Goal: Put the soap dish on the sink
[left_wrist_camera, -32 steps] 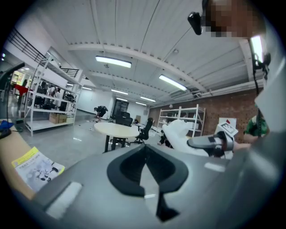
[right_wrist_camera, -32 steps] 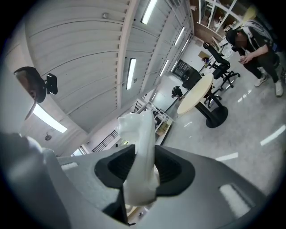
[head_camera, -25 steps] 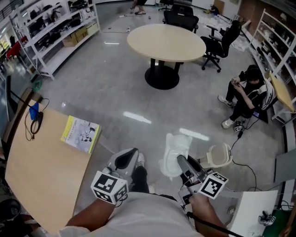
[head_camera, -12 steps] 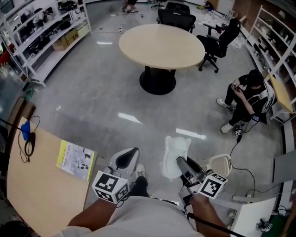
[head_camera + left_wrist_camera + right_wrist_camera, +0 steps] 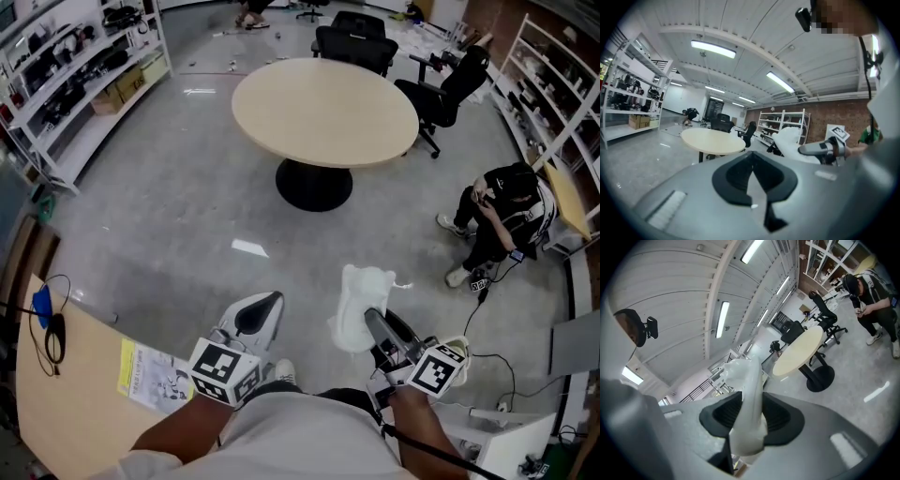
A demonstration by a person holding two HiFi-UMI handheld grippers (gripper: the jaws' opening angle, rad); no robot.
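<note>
right gripper [image 5: 369, 318]: I'm clamping soap dish [image 5: 362, 294], long axis sticking out far
left gripper [image 5: 269, 302]: closed, empty
sink: unseen

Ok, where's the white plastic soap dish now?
The soap dish is clamped in the right gripper, lower centre-right of the head view, above the grey floor before the round beige table.

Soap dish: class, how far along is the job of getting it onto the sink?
Done: the white soap dish is picked up, clamped in the jaws of the right gripper. In hand: it is held above the grey floor; the left gripper is shut and empty. Left: no sink is in view, so setting it down remains.
</note>
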